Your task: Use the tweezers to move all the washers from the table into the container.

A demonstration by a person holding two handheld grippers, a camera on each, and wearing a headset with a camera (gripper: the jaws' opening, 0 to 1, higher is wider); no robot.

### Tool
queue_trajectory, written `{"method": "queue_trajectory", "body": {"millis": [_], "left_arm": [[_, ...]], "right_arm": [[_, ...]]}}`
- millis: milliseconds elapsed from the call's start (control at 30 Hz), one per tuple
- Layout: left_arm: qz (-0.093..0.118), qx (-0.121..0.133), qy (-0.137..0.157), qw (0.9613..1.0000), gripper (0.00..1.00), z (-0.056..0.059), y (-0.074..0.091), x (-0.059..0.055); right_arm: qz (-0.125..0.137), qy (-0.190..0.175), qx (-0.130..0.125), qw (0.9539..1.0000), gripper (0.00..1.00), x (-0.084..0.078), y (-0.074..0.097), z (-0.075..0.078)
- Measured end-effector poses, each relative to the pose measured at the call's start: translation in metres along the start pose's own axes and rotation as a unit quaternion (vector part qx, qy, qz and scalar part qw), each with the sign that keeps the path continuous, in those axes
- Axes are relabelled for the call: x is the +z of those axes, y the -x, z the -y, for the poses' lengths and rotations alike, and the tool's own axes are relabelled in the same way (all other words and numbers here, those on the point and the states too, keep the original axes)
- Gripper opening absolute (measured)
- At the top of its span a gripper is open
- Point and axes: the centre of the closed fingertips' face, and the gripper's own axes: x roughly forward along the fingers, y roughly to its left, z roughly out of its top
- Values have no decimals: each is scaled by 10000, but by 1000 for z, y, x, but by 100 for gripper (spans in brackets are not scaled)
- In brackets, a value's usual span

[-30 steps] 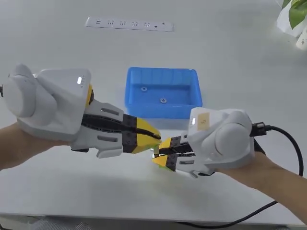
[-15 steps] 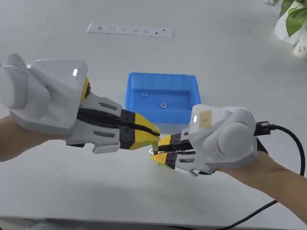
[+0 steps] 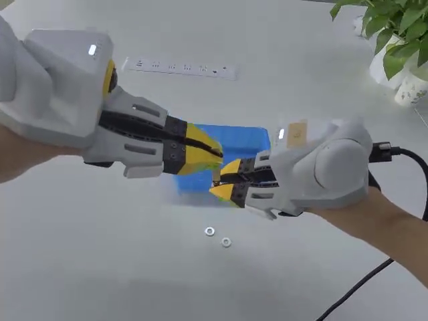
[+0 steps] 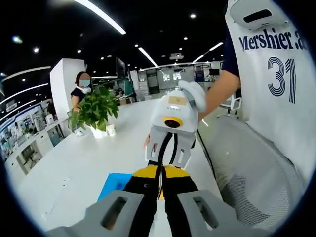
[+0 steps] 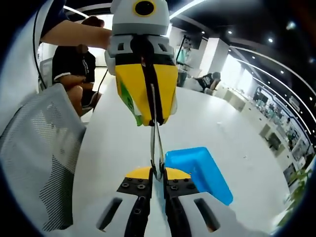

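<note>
Two small metal washers (image 3: 210,231) (image 3: 227,242) lie on the white table, below and in front of both grippers. The blue container (image 3: 234,136) stands behind the grippers, mostly hidden by them. My left gripper (image 3: 215,152) and right gripper (image 3: 217,187) meet tip to tip above the container's near edge. In the right gripper view, thin metal tweezers (image 5: 156,148) run from my right gripper (image 5: 157,177) up into the shut yellow jaws of the left gripper (image 5: 152,121). Both pairs of jaws are closed on the tweezers. The container (image 5: 197,173) also lies just beyond my right gripper's tips.
A white power strip (image 3: 180,67) lies at the back of the table. A potted plant (image 3: 394,40) stands at the back right. A black cable (image 3: 401,160) trails from the right gripper. People and chairs are in the room behind.
Both grippers have risen together, tips still touching, now in front of the container. Two washers on the table below them have come into sight. The head camera has shifted.
</note>
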Motion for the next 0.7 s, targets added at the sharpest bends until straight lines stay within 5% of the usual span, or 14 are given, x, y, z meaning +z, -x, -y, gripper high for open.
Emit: {"method": "queue_trajectory", "body": {"millis": [267, 700], "left_arm": [[39, 78, -246, 9997, 5, -23, 4, 11], [12, 201, -201, 9996, 5, -59, -10, -8]], "right_arm": [[78, 69, -257, 9996, 9, 12, 1, 27], [4, -108, -422, 9990, 9, -4, -19, 60]]}}
